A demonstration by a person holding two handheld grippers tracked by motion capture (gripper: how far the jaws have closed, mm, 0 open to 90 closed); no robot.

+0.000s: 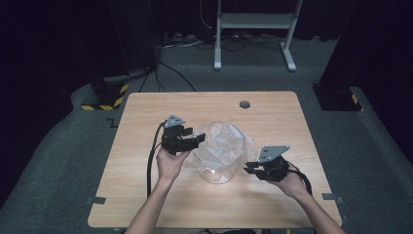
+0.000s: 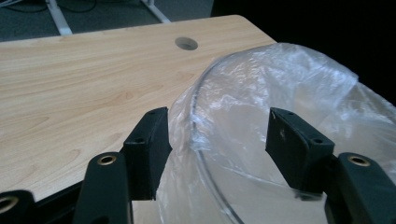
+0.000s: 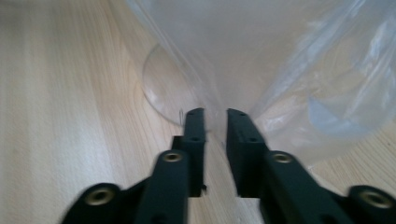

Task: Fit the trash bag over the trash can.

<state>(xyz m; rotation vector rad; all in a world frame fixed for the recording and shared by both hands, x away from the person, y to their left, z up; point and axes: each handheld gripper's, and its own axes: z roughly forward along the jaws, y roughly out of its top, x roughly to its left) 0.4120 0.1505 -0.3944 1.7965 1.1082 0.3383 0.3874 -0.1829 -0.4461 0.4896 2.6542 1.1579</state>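
Left gripper (image 2: 217,135) fingers straddle the bowl (image 1: 219,156) rim and plastic bag (image 2: 299,79), unclamped; right gripper (image 3: 215,116), at four o'clock, slightly parted, empty.

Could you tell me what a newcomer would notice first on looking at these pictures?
The eye lands first on the clear glass bowl lined with a crinkled transparent plastic bag, standing mid-table. The left tool straddles the bowl's bag-covered rim with open jaws, one inside and one outside. The right tool lies low beside the bowl's base, jaws slightly apart, pointing at the bag's hanging edge.
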